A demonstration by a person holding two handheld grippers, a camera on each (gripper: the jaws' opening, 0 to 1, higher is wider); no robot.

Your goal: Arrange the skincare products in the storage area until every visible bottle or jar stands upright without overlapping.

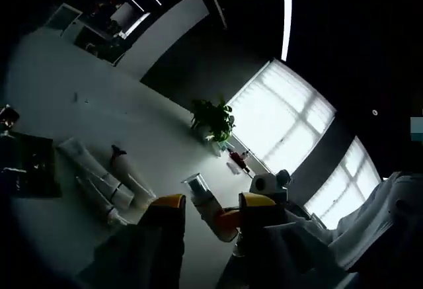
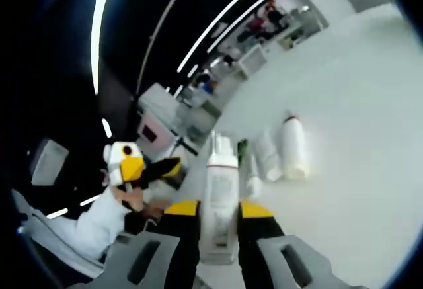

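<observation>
In the right gripper view our right gripper [image 2: 218, 211] pinches a white pump bottle [image 2: 221, 200] between its yellow-tipped jaws, the bottle's long axis running up along the jaws, pump end away from us. In the left gripper view our left gripper [image 1: 210, 203] stands spread, holding nothing. Several white tubes [image 1: 106, 183] lie flat on the white table [image 1: 79, 104] beyond it.

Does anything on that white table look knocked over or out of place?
Yes. Several white tubes lie flat in a loose cluster on the table, some touching, instead of standing. The right gripper has a white pump bottle between its jaws. Nothing looks spilled or broken.
</observation>
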